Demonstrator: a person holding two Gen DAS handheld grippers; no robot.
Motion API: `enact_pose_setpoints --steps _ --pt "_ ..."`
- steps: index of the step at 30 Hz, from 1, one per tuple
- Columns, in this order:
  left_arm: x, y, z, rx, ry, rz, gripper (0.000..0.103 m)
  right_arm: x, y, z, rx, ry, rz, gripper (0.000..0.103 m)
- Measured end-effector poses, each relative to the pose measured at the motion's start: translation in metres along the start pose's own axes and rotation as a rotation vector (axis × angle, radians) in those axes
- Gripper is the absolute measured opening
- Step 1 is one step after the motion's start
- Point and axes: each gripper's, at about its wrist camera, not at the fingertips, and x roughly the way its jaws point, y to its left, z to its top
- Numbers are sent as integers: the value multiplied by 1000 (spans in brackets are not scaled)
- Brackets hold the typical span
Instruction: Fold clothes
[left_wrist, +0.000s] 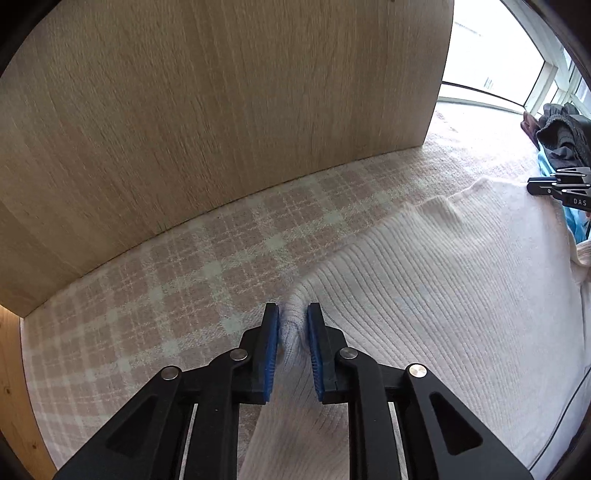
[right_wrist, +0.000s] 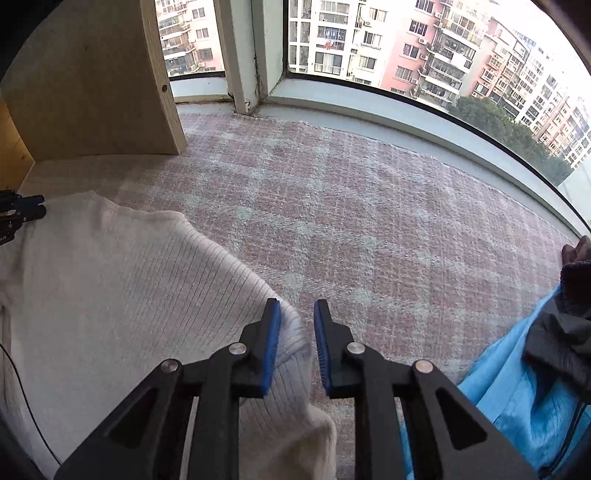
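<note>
Sweater (left_wrist: 424, 280), cream ribbed knit, spread on the checked pink blanket (left_wrist: 155, 284) beside a wooden panel (left_wrist: 207, 110). Handling, as I judge it: soft, light, stretchy, apt to sag; best held at corners or hem. My left claw (left_wrist: 292, 326) pinches a bunched corner between nearly closed pads. My right claw (right_wrist: 297, 332) stands parted, the opposite corner between its fingers, grip unclear. Hidden: sleeves, neckline, near hem cut off. Blue garment (right_wrist: 517, 387) and dark clothes (left_wrist: 565, 136) partly visible.

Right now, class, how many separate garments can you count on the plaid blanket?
3, perhaps more hidden. The white ribbed sweater lies spread at the left. The blue garment sits at the right edge, with a dark grey garment on top of it.
</note>
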Motion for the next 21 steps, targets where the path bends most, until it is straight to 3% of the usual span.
enact_pose_setpoints --steps 3,6,11,17,21 --pt "-38 11 -7 3 -54 32 25 -33 10 6 -30 -87 -51 24" --pt "-95 38 -33 -42 -112 85 27 -64 38 8 -74 -151 24 24" --pt "-173 84 -122 -199 -117 130 35 -68 112 -7 -195 -120 137 28" --pt "-185 44 -265 -317 53 110 35 -63 203 -29 -341 -60 271 29" --pt "-158 -7 -323 -323 167 66 36 -61 265 -44 -439 -20 361 29"
